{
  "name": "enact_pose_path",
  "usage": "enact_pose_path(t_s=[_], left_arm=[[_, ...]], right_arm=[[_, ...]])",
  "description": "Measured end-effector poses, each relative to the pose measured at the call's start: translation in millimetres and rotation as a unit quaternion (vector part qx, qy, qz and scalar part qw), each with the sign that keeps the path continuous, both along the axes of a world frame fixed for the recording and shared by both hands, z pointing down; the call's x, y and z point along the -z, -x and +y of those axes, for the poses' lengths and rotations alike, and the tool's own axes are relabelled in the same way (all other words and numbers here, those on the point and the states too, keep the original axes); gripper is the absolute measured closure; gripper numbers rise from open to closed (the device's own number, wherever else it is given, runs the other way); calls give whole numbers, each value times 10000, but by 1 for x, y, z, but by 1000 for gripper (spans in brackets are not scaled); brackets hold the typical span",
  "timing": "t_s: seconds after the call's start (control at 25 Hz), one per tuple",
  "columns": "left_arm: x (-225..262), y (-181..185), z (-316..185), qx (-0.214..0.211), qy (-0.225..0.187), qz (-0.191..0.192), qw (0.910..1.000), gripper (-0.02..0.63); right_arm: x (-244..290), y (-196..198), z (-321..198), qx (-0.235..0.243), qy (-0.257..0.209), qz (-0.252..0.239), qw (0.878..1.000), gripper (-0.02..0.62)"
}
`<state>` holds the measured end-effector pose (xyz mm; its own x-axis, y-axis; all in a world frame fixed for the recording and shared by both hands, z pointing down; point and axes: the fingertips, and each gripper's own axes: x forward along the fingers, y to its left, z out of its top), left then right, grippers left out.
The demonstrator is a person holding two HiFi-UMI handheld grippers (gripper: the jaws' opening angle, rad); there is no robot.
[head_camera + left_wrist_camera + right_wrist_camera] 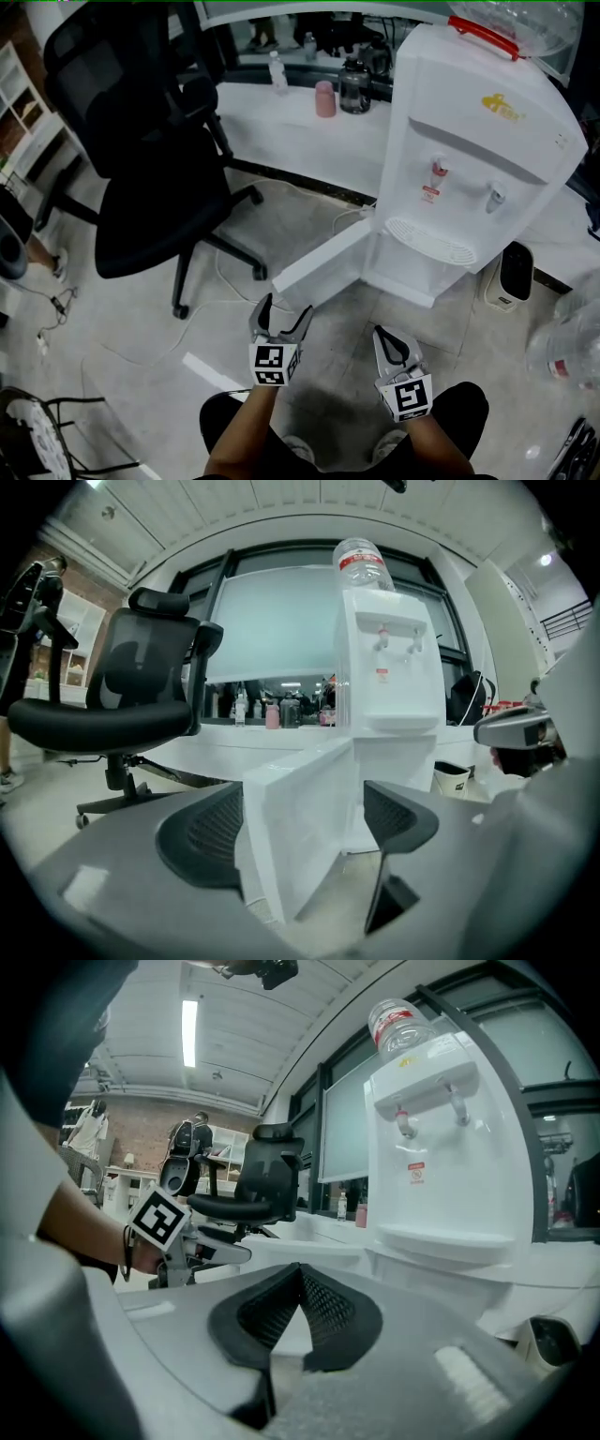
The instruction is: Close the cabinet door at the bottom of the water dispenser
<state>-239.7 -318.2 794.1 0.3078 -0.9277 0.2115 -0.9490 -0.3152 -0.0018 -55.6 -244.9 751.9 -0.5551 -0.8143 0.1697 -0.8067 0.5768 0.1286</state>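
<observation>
– So, how do the fingers stand?
– On the left gripper (286,309) they are spread wide. Its own view shows the free edge of the cabinet door (323,261) standing between them, but neither pad presses on it. The right gripper (386,337) has its fingers pressed together at the tips, with nothing between them.
– And where is the door?
– It is swung wide open from the bottom of the water dispenser (478,159). It is hinged at the lower corner and juts out over the floor (141,328) towards the person. The left gripper sits just short of its free end, and the right gripper is beside it, further from the door.
– Can you see into the cabinet?
– No. The open door and the angle hide the inside, so I cannot tell what it holds.
– Any other containers?
– A clear water bottle (525,23) is upended on top of the dispenser, though I cannot read how full it is. Behind it, on the white desk (300,141), stand a pink cup (325,98), a dark jug (354,89) and a small clear bottle (277,72), all too small to judge their contents. A black office chair (141,141) stands left of the door, well apart from it
</observation>
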Motion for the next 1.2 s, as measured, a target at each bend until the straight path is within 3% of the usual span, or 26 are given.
enact_pose_path(t_s=[0.08,0.28,0.6,0.96,1.2], left_arm=[[-7,1,-10,-21,117,-6,9999,139],[-20,0,-31,-244,319,35,9992,92],[-27,-9,-37,-398,368,-16,9985,98],[-29,-26,-10,-664,380,-164,9969,109],[-31,-42,15,-935,127,-325,9950,129]], right_arm=[[-2,7,6,118,-47,112,9999,592],[-11,17,19,302,8,215,9993,592],[-16,11,22,279,25,276,9992,592],[-4,4,16,116,-4,43,9999,591],[-5,-4,8,-70,62,-21,10000,591]])
